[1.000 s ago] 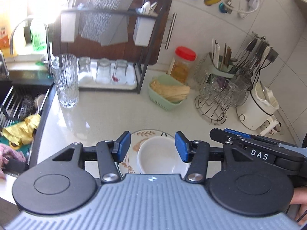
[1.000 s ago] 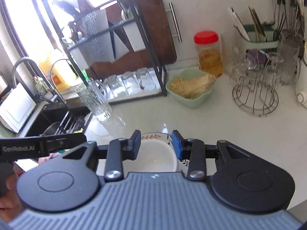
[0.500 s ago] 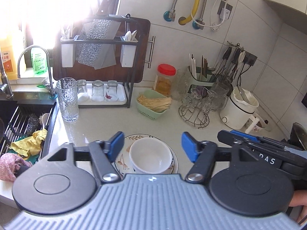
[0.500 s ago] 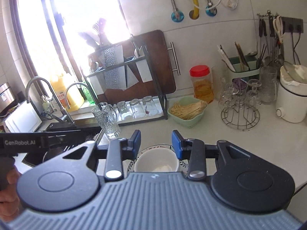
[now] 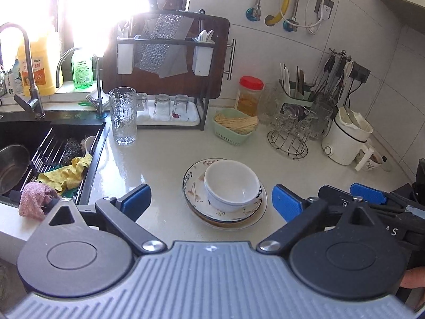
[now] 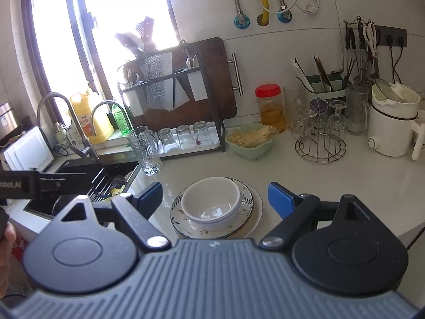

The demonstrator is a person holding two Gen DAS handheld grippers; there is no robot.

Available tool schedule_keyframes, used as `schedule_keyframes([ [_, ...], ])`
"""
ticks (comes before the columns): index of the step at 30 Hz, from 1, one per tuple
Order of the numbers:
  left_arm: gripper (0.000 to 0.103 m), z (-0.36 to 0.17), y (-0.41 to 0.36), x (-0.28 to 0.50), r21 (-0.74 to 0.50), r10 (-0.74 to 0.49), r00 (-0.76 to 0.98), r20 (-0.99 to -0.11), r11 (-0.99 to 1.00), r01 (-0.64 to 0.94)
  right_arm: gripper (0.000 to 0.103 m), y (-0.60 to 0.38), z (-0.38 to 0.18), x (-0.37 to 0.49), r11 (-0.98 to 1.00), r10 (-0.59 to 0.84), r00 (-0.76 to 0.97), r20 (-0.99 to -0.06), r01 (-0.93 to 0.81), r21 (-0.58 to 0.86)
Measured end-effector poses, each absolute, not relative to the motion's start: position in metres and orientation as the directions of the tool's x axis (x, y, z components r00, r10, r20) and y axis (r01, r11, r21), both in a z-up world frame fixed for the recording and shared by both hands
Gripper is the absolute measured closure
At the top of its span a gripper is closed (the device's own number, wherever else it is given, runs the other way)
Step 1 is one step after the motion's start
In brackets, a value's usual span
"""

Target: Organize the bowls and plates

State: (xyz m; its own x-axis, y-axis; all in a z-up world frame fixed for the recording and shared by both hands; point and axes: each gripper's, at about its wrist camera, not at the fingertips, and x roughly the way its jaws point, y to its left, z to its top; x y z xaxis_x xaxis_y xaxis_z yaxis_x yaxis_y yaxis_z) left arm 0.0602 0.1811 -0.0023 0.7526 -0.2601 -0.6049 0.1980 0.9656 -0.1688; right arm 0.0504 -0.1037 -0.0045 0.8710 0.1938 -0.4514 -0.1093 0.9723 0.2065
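A white bowl (image 5: 230, 184) sits inside a floral plate (image 5: 195, 188), which rests on a stack of plates on the pale counter (image 5: 159, 164). My left gripper (image 5: 211, 202) hovers short of the stack, its jaws still opening, wide apart, nothing between them. In the right wrist view the same bowl (image 6: 211, 203) and floral plate (image 6: 245, 202) lie ahead of my right gripper (image 6: 214, 198), whose jaws are also opening and hold nothing. The right gripper (image 5: 369, 199) shows at the right edge of the left wrist view.
A tall ribbed glass (image 5: 122, 116) stands by the sink (image 5: 39, 154), which holds cloths and a rack. Behind are a dish rack with upturned glasses (image 5: 164, 106), a green basket (image 5: 235, 126), a red-lidded jar (image 5: 249, 93), a wire glass stand (image 5: 290, 138) and a white kettle (image 5: 345, 141).
Both grippers have drawn back from the bowl and plates, which now look smaller and farther off. Both pairs of jaws have spread wide; the right one opened in the last half second.
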Motion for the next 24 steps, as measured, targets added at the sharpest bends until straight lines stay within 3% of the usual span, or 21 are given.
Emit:
schedule_keyframes([
  [24, 0.003, -0.025, 0.155, 0.069, -0.114, -0.267, 0.732, -0.627, 0.961, 0.252, 0.015, -0.116, -0.021, 0.024, 0.980, 0.131, 0.888, -0.442, -0.047, 0.195],
])
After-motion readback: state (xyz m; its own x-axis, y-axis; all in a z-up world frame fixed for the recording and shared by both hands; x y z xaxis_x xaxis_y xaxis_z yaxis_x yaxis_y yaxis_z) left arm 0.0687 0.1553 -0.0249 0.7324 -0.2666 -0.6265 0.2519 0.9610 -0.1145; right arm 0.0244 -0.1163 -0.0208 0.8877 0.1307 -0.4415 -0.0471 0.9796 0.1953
